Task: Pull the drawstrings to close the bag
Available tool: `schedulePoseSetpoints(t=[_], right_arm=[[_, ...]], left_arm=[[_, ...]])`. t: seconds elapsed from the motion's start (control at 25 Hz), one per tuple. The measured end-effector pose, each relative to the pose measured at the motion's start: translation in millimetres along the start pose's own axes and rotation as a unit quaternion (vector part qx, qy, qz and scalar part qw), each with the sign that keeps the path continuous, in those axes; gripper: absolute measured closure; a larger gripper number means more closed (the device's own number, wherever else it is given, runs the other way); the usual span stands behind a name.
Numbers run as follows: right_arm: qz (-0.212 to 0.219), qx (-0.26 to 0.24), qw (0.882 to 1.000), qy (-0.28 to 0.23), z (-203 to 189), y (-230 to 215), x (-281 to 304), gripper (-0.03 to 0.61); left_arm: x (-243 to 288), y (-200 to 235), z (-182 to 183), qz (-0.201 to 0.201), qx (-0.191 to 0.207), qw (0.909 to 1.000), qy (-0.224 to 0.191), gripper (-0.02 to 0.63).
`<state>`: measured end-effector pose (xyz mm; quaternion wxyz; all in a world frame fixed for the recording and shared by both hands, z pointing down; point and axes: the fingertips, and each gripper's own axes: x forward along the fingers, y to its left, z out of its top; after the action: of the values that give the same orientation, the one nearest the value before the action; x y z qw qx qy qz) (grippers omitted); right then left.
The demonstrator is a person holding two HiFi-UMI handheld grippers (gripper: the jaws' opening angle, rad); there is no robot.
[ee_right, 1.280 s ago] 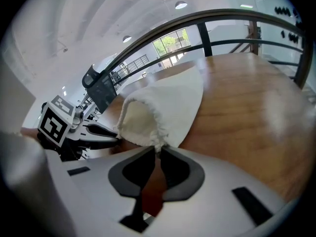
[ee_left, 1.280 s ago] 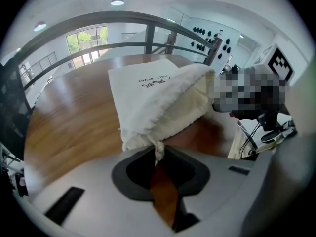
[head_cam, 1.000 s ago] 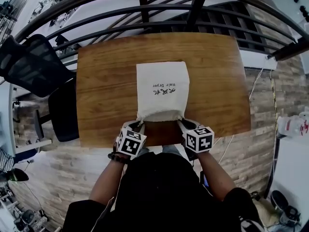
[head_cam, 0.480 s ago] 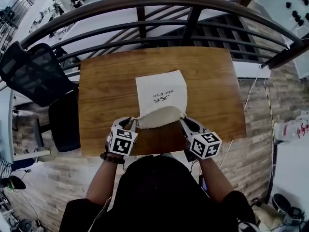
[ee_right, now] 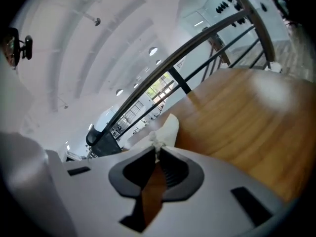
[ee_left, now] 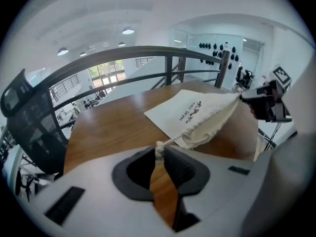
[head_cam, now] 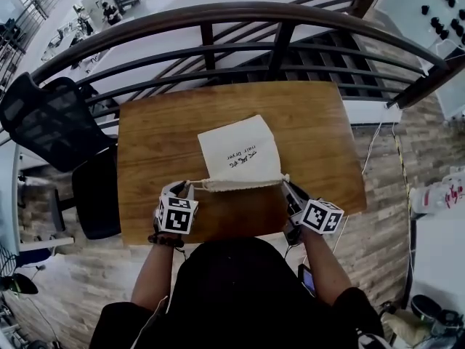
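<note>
A white cloth drawstring bag (head_cam: 240, 155) with black print lies on the wooden table (head_cam: 160, 144), its gathered mouth toward me. My left gripper (head_cam: 184, 188) is shut on the knotted left drawstring (ee_left: 159, 148), at the bag's near left corner. At the near right corner my right gripper (head_cam: 286, 185) is shut on the right drawstring (ee_right: 157, 141). The cord runs taut between the two along the bunched mouth (head_cam: 236, 185). In the left gripper view the bag (ee_left: 195, 115) stretches across to the right gripper (ee_left: 246, 98).
A dark curved railing (head_cam: 240, 20) runs behind the table's far edge. A black office chair (head_cam: 51, 122) stands to the left of the table. The table's near edge (head_cam: 232, 233) is just in front of my body, and brick-patterned floor shows on both sides.
Both grippers have moved apart, left going left and right going right, and lifted. The bag's mouth has gone from an open bulge to a tight gathered line, and the bag has tilted slightly.
</note>
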<state>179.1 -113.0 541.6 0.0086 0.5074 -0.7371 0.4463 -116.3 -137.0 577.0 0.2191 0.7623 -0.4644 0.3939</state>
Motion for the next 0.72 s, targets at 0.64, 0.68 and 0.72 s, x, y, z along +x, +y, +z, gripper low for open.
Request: schedulePoseSetpoints(t=[0.64,0.68,0.72], right_arm=[[-0.216,-0.174,0.960,0.039,13.1,-72.9,7.2,0.552],[-0.216,-0.173,0.960,0.040,14.4,-73.2,8.5,0.552],[-0.217,-0.171,0.960,0.041,15.8,-73.6,9.1,0.552]], left_arm=[[-1.2,3.0,1.8,0.041,0.026,0.9988,-0.002,0.549],[-2.4,4.2,2.5,0.045,0.026,0.9987,-0.003,0.549],[-3.9,5.9,3.4,0.050,0.026,0.9984,-0.004,0.549]])
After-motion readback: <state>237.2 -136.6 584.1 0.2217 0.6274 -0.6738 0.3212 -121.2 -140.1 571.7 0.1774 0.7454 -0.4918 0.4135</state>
